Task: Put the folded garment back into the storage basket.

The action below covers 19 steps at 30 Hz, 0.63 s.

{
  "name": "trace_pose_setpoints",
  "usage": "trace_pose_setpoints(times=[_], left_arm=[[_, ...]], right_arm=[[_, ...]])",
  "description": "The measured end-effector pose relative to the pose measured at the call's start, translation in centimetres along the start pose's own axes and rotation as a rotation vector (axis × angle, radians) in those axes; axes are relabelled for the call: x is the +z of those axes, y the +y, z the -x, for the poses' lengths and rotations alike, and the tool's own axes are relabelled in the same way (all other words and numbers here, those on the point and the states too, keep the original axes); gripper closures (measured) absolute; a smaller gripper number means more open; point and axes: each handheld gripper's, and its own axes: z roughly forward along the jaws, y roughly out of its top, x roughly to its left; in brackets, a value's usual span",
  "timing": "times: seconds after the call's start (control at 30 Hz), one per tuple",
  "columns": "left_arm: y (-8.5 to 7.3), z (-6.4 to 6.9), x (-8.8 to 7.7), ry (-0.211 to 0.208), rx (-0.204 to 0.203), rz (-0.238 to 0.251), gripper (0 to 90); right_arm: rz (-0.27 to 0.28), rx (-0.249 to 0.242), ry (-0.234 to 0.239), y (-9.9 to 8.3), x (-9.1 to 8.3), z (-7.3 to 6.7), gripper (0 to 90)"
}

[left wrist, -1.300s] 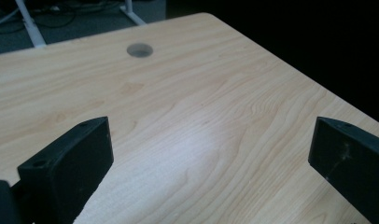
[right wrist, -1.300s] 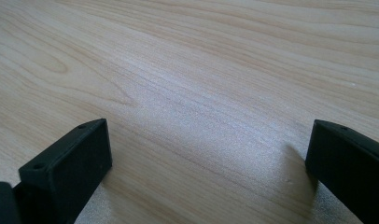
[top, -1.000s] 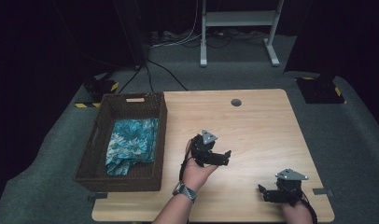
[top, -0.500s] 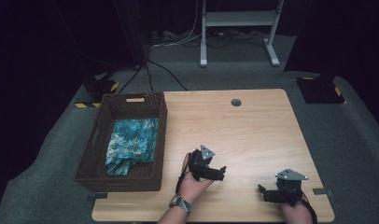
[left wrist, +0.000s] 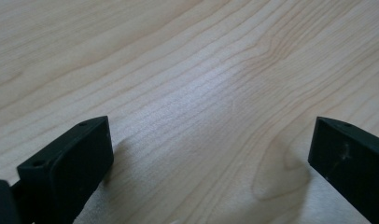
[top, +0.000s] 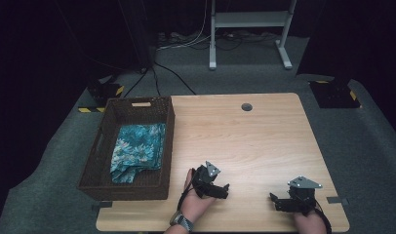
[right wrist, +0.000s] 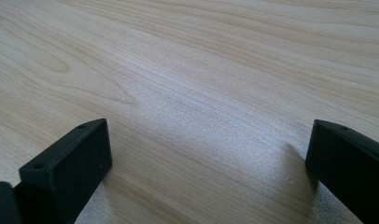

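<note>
My left gripper (top: 224,190) lies low on the wooden table (top: 245,141) near its front edge, just right of the basket, held by a hand with a wristwatch. In the left gripper view its jaws (left wrist: 211,158) stand wide apart over bare wood with nothing between them. My right gripper (top: 276,202) rests at the front right of the table, pointing left. In the right gripper view its jaws (right wrist: 208,163) are likewise wide open over bare wood. A folded blue floral cloth (top: 137,148) lies inside the dark wicker basket (top: 106,141) at the table's left.
A small round grommet hole (top: 246,107) sits near the table's far edge. Beyond the table are a white desk frame (top: 247,29) and cables on grey carpet. Dark boxes (top: 335,92) stand on the floor at both sides.
My left gripper has moved toward the front edge of the table and lower. The right gripper has stayed in place.
</note>
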Motion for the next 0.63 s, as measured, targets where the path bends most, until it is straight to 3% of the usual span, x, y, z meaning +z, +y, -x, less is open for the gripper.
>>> trace_pose_setpoints(times=[0.37, 0.63], left_arm=[[-0.28, 0.29, -0.26, -0.023, 0.026, 0.001, 0.0], [-0.29, 0.35, -0.27, -0.013, 0.009, 0.006, 1.4]], right_arm=[[0.0, 0.005, -0.007, -0.01, 0.01, 0.0, 0.1], [0.0, 0.007, -0.009, -0.02, 0.0, 0.0, 0.1]])
